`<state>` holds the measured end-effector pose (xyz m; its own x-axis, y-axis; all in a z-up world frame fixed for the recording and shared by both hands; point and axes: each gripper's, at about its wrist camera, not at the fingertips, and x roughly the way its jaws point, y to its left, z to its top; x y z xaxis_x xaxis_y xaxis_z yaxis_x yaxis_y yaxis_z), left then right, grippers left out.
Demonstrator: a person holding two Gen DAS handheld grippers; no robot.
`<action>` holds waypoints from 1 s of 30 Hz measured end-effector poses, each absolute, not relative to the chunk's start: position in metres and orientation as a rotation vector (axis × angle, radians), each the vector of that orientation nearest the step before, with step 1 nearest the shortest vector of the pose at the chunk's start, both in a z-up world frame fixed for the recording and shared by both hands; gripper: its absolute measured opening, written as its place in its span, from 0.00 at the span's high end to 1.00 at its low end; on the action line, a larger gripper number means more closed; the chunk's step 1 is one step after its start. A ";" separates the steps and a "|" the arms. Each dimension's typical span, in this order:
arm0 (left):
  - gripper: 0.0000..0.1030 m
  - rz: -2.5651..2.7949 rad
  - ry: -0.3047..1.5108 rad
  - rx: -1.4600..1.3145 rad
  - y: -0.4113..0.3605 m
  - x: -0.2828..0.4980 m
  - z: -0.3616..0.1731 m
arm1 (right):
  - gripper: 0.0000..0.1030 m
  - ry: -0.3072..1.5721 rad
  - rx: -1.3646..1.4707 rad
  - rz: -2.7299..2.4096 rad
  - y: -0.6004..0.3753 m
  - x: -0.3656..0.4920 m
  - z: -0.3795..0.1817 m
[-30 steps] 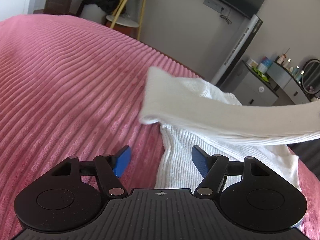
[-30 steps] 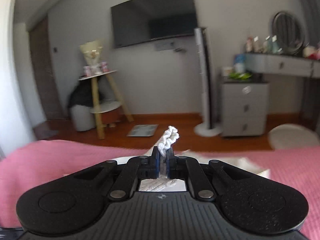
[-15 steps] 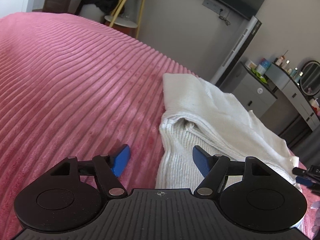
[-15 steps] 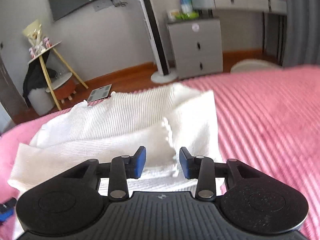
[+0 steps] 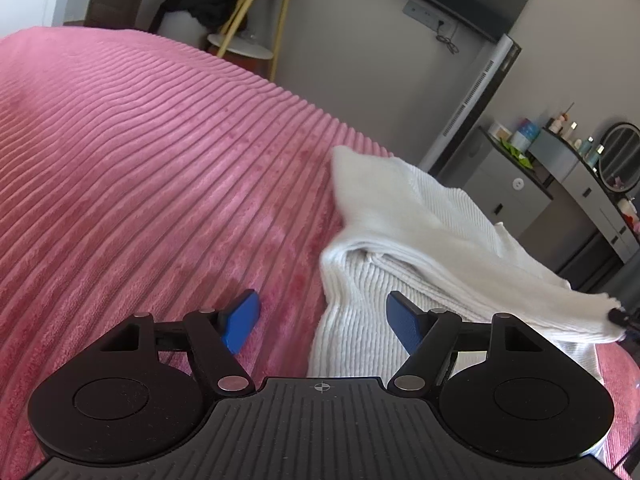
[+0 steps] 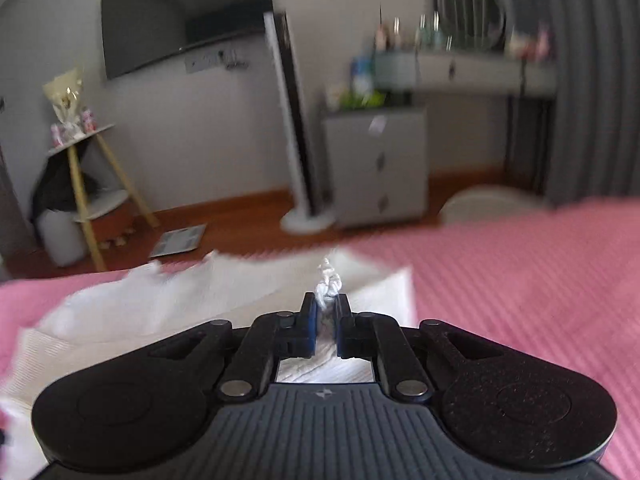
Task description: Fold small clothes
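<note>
A white ribbed garment lies partly folded on a pink corduroy bedspread, in the right half of the left wrist view. One layer of it is pulled out as a taut band toward the right edge of that frame, where a dark tip pinches its corner.

The left gripper sits at the bottom centre of its frame with its blue pads standing well apart. The garment's near edge lies between them, and neither pad presses on it.

The right gripper has just been closing and now has its jaws drawn together on a bunched bit of the white knit, a twisted tuft sticking up above the tips at the centre of the right wrist view. This view is smeared, so finer detail of the fold behind it cannot be made out.

As for containers, a grey drawer cabinet stands at centre right of the right wrist view, its drawers closed, with something green and a blue-white tub on its top, too blurred to identify. A pale cylindrical bin stands at the left edge under a yellow-legged side table; its contents are hidden. Small jars and a wrapped bouquet sit on the table's top shelf.
</note>
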<state>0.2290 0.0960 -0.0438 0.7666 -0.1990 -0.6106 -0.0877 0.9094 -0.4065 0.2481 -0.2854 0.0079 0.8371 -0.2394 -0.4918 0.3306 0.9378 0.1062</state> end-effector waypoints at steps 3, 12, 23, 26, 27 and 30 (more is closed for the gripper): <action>0.26 -0.062 0.699 -0.423 0.094 0.229 -0.043 | 0.92 0.523 0.156 -0.330 -0.289 0.253 -0.001; 0.26 -0.055 0.685 -0.433 0.095 0.231 -0.041 | 0.88 0.628 0.100 -0.417 -0.291 0.261 -0.026; 0.21 -0.163 0.575 -0.282 0.054 0.265 -0.006 | 0.88 0.516 0.175 -0.268 -0.289 0.240 -0.008; 0.21 -0.173 0.609 -0.219 0.032 0.293 -0.011 | 0.88 0.547 0.107 -0.242 -0.283 0.255 -0.017; 0.21 -0.154 0.644 -0.208 0.028 0.304 -0.016 | 0.88 0.576 0.083 -0.248 -0.284 0.261 -0.023; 0.21 -0.101 0.703 -0.119 0.018 0.324 -0.032 | 0.90 0.655 0.002 -0.277 -0.288 0.275 -0.035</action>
<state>0.3236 0.0183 -0.0319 0.7588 -0.1320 -0.6378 0.0523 0.9884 -0.1424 0.2750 -0.2876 -0.0349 0.7575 -0.2534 -0.6017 0.2549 0.9632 -0.0849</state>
